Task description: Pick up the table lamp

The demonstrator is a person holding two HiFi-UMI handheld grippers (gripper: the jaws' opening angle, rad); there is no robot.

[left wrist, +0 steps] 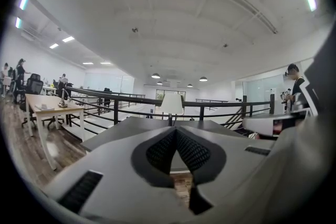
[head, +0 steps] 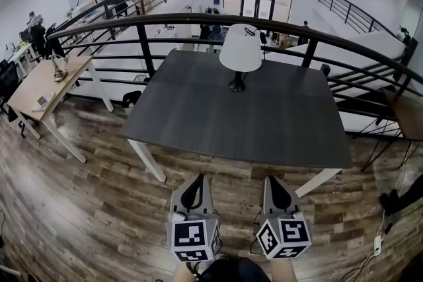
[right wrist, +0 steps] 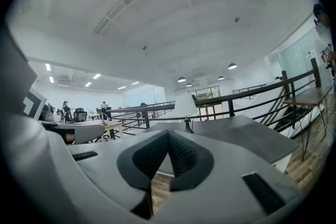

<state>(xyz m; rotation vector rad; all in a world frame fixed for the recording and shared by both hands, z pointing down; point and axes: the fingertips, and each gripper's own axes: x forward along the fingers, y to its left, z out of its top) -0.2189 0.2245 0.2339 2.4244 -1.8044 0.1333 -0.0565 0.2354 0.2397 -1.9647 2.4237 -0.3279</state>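
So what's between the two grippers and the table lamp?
Only a strip of wood floor and bare dark tabletop. The head view shows the left gripper and right gripper short of its near edge, the table lamp near the far edge.
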